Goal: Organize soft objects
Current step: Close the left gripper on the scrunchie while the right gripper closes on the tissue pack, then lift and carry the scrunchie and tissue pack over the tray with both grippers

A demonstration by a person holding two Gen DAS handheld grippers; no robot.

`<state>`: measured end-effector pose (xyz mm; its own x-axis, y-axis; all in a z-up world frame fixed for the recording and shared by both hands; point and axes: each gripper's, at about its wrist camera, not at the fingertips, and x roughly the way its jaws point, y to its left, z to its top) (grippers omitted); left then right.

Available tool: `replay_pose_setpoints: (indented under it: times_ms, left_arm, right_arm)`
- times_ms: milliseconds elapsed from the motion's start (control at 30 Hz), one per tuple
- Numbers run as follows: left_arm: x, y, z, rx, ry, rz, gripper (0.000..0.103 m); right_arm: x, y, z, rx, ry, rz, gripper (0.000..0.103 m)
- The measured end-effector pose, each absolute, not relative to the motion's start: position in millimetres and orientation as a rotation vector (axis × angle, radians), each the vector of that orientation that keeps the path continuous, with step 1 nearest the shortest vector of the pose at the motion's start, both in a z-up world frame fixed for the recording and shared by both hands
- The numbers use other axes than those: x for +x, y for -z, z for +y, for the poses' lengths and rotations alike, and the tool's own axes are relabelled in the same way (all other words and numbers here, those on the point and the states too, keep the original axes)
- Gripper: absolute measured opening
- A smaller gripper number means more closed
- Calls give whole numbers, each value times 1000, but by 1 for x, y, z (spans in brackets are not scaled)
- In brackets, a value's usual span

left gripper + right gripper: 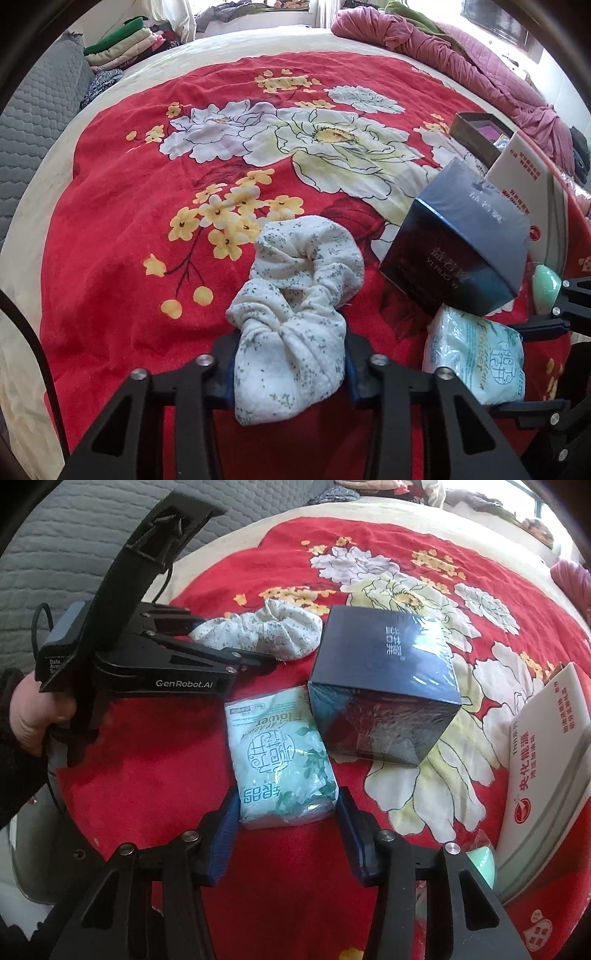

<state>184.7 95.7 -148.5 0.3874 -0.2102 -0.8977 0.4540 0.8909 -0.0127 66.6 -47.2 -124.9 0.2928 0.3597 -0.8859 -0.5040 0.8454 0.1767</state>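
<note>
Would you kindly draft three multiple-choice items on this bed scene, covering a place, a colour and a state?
1. Where does the tissue pack lie?
A. atop the dark blue box
B. on the bedspread beside that box
C. inside that box

2. The bedspread's ground colour?
A. red
B. green
C. grey

3. The left gripper?
A. shut on the speckled cloth sleeve
B. open, empty
C. holding the box

Answers: 1 B, the pack rests on fabric next to the box; 2 A, red shows around the flowers; 3 A, the sleeve's end bunches between the jaws.
</note>
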Motion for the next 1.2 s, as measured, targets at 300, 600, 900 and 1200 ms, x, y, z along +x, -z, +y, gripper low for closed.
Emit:
replay_pose_setpoints:
  times_ms: [300, 600, 900, 1200]
  left_arm:
    - [176, 126, 99, 232, 440, 1071, 34]
    - [161, 93, 93, 254, 428, 1031, 34]
    - [148, 60, 81, 286, 414, 993, 34]
    - [130, 27, 63, 320, 409, 952, 34]
  right_arm:
    - [57, 100, -50, -135, -600, 1093, 51]
    - [44, 73, -59, -126, -600, 1048, 51]
    - [29, 44, -71, -119, -598, 996, 51]
    - [14, 12, -91, -100, -582, 934, 51]
